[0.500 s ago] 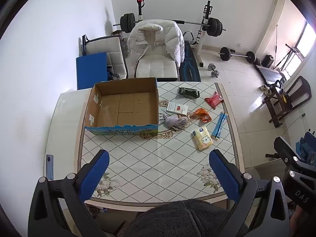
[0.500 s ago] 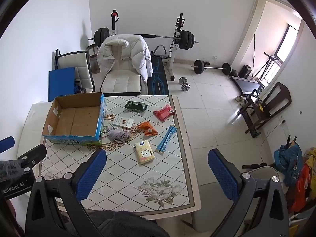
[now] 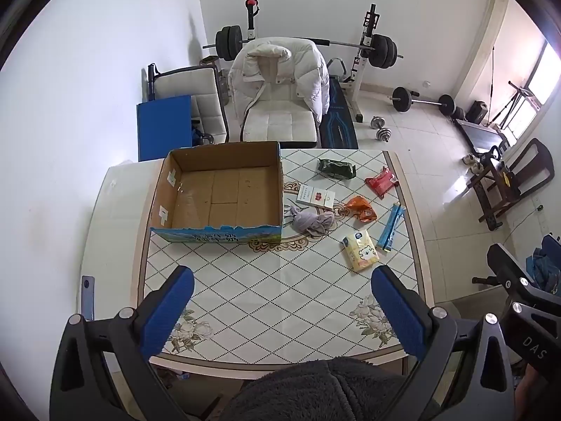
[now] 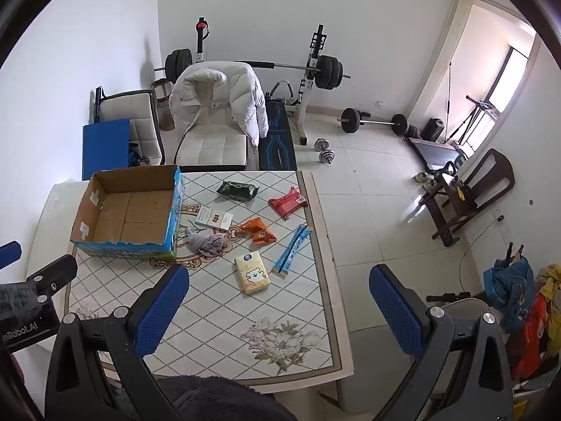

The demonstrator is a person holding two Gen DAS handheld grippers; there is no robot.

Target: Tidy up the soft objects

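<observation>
Lying ahead of both spread, unladen grippers, the gray cloth (image 3: 313, 222) sits beside the box (image 3: 217, 226), nearer the left gripper (image 3: 280, 312).

White walls (image 3: 105, 70) and a pale tiled floor (image 4: 368, 182) enclose the room. Straight ahead of the jaws, past the patterned table (image 3: 280, 298), a white chair (image 3: 277, 119) carries a puffy jacket (image 3: 280, 66), with a barbell rack (image 3: 368, 52) behind. Right of the jaws, daylight enters a window (image 4: 515, 70) near a dark wooden chair (image 4: 473, 193).
</observation>
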